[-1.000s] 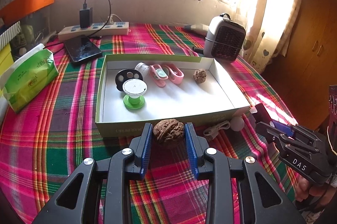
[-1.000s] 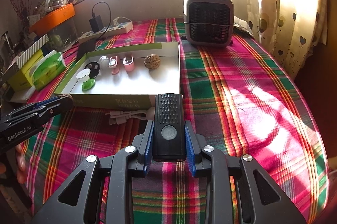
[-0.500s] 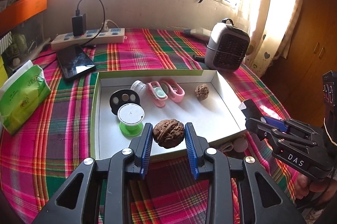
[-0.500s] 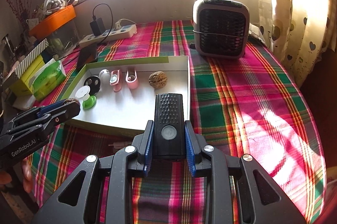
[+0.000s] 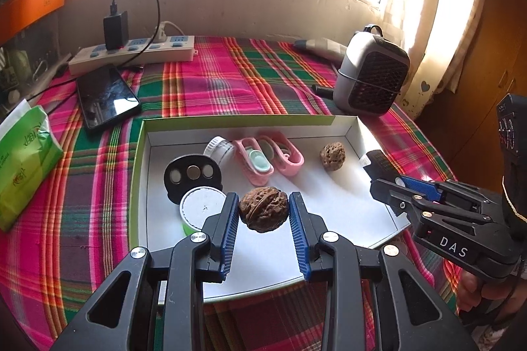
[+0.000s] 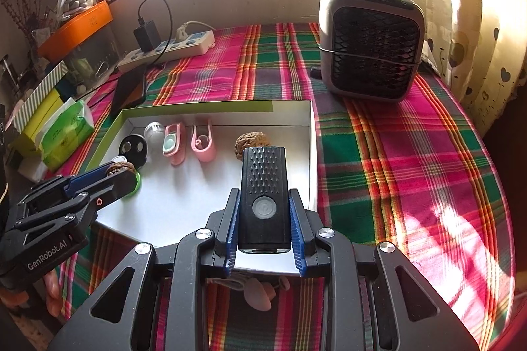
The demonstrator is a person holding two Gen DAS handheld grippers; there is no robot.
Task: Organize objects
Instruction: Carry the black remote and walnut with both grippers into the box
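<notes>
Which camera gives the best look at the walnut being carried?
The left wrist view: the walnut sits unobstructed between that hand-held gripper's pads. The right wrist view shows only a sliver of it behind the left hand-held gripper's finger.

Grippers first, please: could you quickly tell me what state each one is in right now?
Left gripper: shut on a brown wrinkled walnut, over the white box.
Right gripper: shut on a black rectangular plastic device with a round button.
</notes>
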